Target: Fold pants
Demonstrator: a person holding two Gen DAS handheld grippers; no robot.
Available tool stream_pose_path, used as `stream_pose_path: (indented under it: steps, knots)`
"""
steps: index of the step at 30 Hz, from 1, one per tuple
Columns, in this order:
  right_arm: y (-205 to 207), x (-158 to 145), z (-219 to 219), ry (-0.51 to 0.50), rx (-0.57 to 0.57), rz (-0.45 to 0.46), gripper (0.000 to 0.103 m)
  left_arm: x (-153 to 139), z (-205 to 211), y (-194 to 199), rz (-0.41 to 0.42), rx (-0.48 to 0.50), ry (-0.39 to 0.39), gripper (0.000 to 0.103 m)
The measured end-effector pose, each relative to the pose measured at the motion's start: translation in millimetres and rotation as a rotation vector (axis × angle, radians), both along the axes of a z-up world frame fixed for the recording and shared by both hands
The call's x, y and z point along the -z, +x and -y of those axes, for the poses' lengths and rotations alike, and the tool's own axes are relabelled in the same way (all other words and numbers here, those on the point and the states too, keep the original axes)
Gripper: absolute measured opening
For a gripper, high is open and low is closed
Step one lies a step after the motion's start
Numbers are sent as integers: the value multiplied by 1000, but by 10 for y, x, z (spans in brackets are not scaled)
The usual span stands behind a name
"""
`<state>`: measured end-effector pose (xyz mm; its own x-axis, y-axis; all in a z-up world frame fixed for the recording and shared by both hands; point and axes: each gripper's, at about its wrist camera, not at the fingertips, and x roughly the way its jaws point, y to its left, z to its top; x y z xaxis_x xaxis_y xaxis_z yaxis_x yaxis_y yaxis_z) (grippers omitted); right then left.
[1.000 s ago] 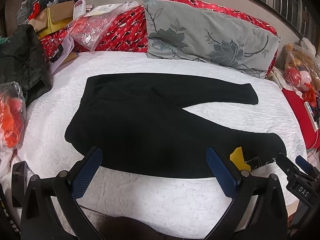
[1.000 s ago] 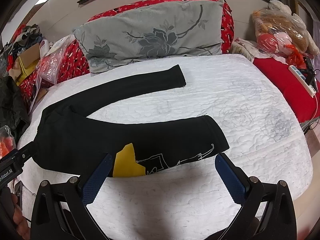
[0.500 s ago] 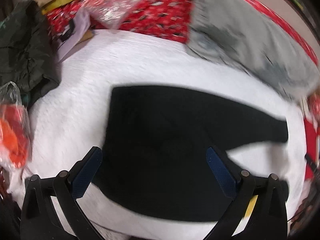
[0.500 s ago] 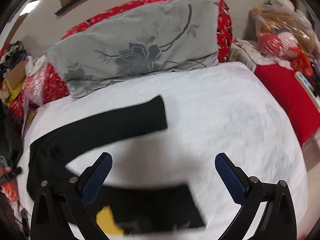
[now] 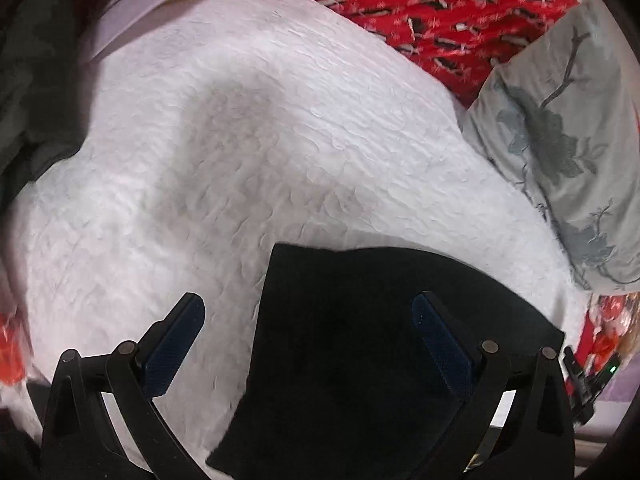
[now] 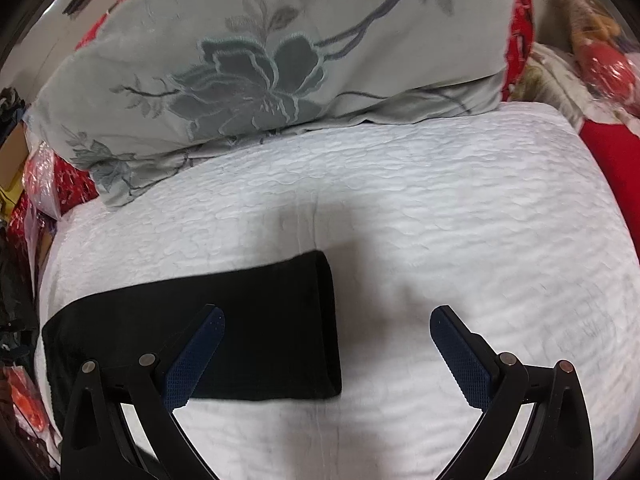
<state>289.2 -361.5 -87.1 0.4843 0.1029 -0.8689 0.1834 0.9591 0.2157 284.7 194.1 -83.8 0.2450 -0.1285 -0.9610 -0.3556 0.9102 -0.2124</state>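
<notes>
Much white quilt (image 6: 460,216) beneath grey pillow (image 6: 280,52).

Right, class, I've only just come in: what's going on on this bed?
A person holding a two-finger gripper in each hand is folding black fabric pants laid on a white quilted bedspread. The left gripper is open over the waist end, the right gripper open at a leg cuff. Neither has gripped the cloth. A grey flowered pillow lies behind.
</notes>
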Motion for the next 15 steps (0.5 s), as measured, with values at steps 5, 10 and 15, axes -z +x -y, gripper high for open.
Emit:
stream_pose_path:
  steps: [5,10,15]
  knots:
    - [246,158,-75,32,-54,-44,102,191,32,212,-14,18,-13,101]
    - [322,208,-169,40,-104,-61,51,307,97,285,-64,36,10,34]
    - [210,54,-173,33,-140,-21,11,144,89,165,-18,40,20,25]
